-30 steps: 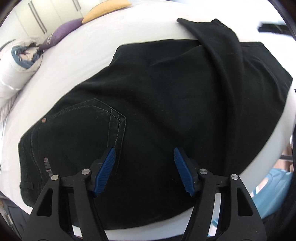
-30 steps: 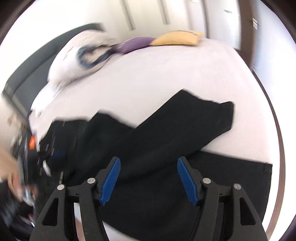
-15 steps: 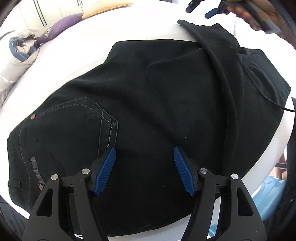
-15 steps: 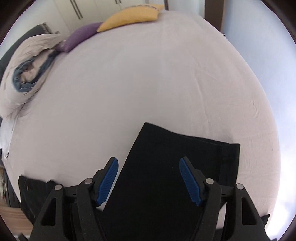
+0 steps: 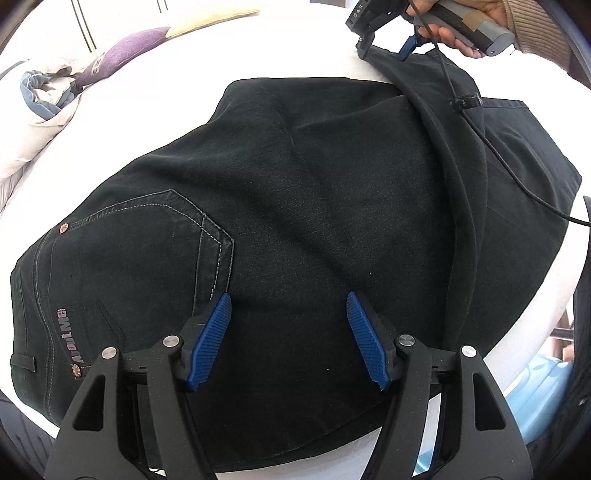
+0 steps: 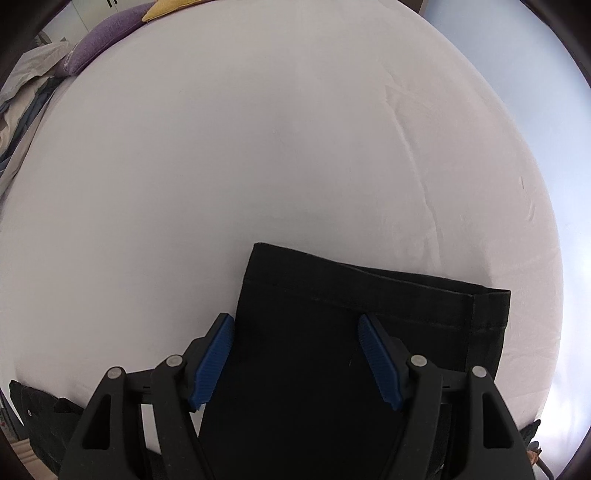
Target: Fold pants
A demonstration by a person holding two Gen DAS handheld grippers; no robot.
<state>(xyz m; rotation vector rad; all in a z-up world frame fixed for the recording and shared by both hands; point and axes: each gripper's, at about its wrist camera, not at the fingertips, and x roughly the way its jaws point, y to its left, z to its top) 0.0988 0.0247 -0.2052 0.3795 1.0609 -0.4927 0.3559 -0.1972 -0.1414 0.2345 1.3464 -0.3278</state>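
Left wrist view: my left tongs (image 5: 288, 317) stand apart, empty, above the pants (image 5: 314, 206) seat; closing there bunches fabric.

Right wrist view: my right tongs (image 6: 295, 347) stand apart over the leg hem (image 6: 369, 284); a single-layer pinch skews the fold.

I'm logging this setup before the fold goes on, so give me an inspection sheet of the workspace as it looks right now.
Surface: white bed sheet, a few creases toward its right side.
Job's things: black pants spread on the bed, back pocket up; one leg lies across the other, its hem flat on the sheet.
Clutter: purple pillow, yellow pillow and a bunched duvet at the far end.
Grippers: left tongs open above the seat of the pants; right tongs open over the leg hem, nothing pinched.
Cables: a black cable trails from the right handle across the pants.
Surroundings: white cupboard doors beyond the bed; a light blue object beside it.
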